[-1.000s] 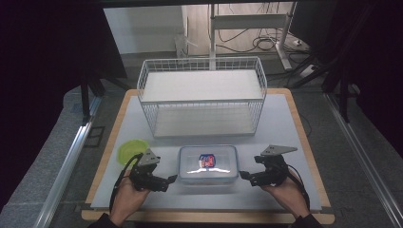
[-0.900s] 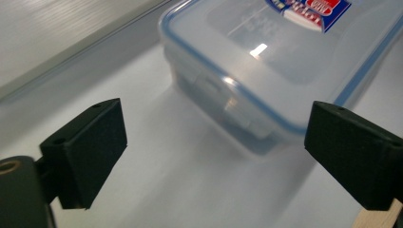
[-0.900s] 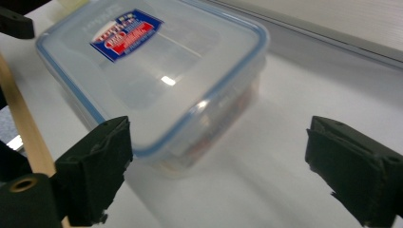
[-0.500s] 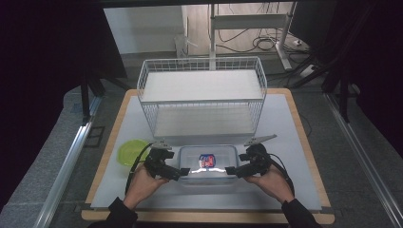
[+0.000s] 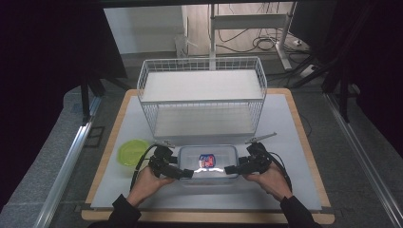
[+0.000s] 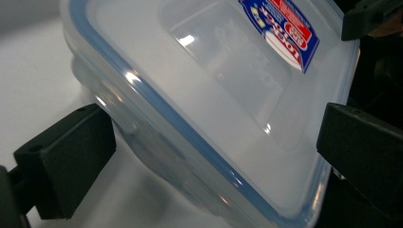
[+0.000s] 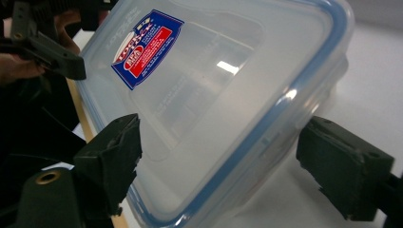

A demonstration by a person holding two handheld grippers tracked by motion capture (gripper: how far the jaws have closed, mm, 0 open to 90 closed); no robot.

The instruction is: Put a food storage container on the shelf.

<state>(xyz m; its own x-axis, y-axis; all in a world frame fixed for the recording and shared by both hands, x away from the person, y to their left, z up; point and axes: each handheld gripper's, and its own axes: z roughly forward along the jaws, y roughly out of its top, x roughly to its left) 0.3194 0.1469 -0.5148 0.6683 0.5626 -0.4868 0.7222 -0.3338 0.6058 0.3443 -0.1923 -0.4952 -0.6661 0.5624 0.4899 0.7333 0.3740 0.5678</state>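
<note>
The clear box (image 5: 207, 161) has a blue-rimmed lid and a red-blue label. The left gripper (image 5: 186, 174) and right gripper (image 5: 231, 169) straddle its ends, jaws spread.

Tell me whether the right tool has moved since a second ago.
Yes. The right tool has swung inward, away from the wooden table edge, to the right end of the clear lidded plastic container.

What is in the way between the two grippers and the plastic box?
Nothing visible. The left gripper and right gripper are already at the clear lidded box, one at each end, fingers open around its corners. The green lid lies off to the left.
</note>
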